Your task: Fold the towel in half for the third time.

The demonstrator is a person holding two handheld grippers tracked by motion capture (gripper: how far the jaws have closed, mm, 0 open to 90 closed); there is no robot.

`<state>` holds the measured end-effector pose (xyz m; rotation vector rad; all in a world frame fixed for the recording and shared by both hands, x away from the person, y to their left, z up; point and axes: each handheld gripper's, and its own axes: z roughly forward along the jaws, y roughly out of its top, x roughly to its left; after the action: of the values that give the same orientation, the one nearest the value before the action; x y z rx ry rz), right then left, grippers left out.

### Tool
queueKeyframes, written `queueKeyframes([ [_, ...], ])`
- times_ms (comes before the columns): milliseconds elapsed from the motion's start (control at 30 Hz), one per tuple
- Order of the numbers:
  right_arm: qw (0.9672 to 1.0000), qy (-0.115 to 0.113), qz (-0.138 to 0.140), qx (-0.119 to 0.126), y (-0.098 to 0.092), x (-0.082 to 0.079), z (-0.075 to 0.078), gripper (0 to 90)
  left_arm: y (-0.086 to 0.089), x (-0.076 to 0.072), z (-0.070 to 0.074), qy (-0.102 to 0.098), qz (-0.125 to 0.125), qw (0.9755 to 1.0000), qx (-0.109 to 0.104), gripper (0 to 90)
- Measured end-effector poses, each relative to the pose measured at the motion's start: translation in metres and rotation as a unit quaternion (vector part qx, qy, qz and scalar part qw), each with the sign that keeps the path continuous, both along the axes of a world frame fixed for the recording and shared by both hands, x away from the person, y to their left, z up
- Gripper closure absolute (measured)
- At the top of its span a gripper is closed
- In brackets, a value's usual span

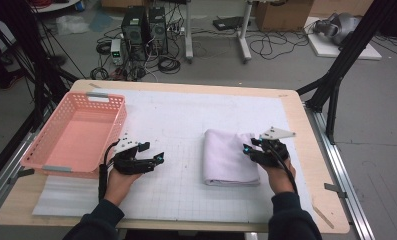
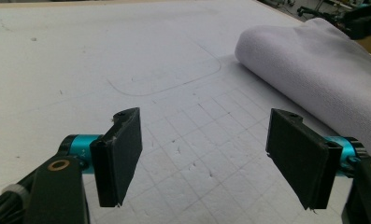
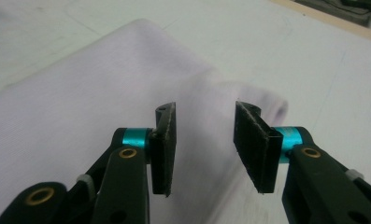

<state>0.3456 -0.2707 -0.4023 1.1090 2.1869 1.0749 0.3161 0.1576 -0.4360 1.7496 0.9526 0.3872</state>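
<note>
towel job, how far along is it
Done: the white towel lies folded on the mat. In hand: nothing; the right gripper hovers over it, jaws open, and the left gripper is open above bare mat. Probably left: moving it into the pink basket.

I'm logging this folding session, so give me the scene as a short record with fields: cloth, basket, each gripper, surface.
cloth: folded white towel-like cloth, lying flat on the mat, right of centre
basket: pink plastic lattice basket, at the table's left edge, nothing visible inside
left gripper: left gripper, jaws wide apart over bare mat, holding nothing
right gripper: right gripper, at the cloth's right edge, jaws parted above it, no fabric pinched
surface: white gridded mat on a wooden table
</note>
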Motion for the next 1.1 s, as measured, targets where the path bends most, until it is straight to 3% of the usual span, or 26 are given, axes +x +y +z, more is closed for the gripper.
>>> queueKeyframes([
  [67,0.9999,0.007,-0.010,0.009,0.003,0.017,-0.007,66.5,-0.001,0.000,0.000,0.001,0.000,1.0000,-0.001,27.3],
  [200,0.9982,0.047,-0.038,-0.008,0.001,0.039,-0.028,69.8,-0.002,0.000,-0.001,0.003,-0.004,1.0000,0.001,27.3],
  [300,0.9971,0.033,-0.066,-0.020,-0.003,0.043,-0.032,70.6,-0.003,0.000,-0.001,0.003,-0.006,1.0000,0.002,27.3],
  [400,0.9952,0.031,-0.092,0.002,-0.007,0.041,-0.030,67.0,-0.002,0.000,-0.001,0.003,-0.003,1.0000,0.000,27.3],
  [500,0.9962,0.008,-0.085,0.017,-0.013,0.027,-0.022,62.7,-0.001,0.001,-0.001,0.002,-0.001,1.0000,0.000,27.4],
  [600,0.9985,0.011,-0.032,0.042,-0.018,0.007,-0.015,58.6,-0.002,0.000,0.000,0.002,-0.001,1.0000,-0.001,27.3],
  [733,0.9988,0.028,0.030,0.026,-0.018,-0.022,-0.018,52.7,-0.001,0.000,0.000,0.003,0.002,1.0000,-0.003,27.3],
  [800,0.9986,0.029,0.041,0.016,-0.019,-0.033,-0.026,49.9,-0.001,0.000,0.000,0.002,0.000,1.0000,-0.001,27.3],
  [867,0.9985,0.033,0.042,-0.013,-0.021,-0.041,-0.033,49.7,-0.001,0.000,0.000,0.003,0.001,1.0000,-0.002,27.3],
  [967,0.9985,0.036,0.035,-0.019,-0.029,-0.047,-0.035,48.8,-0.001,0.000,0.000,0.003,0.000,1.0000,-0.003,27.4],
  [1100,0.9985,0.042,0.035,-0.007,-0.039,-0.054,-0.033,46.4,0.000,0.000,0.001,0.003,-0.001,1.0000,-0.006,27.3],
])
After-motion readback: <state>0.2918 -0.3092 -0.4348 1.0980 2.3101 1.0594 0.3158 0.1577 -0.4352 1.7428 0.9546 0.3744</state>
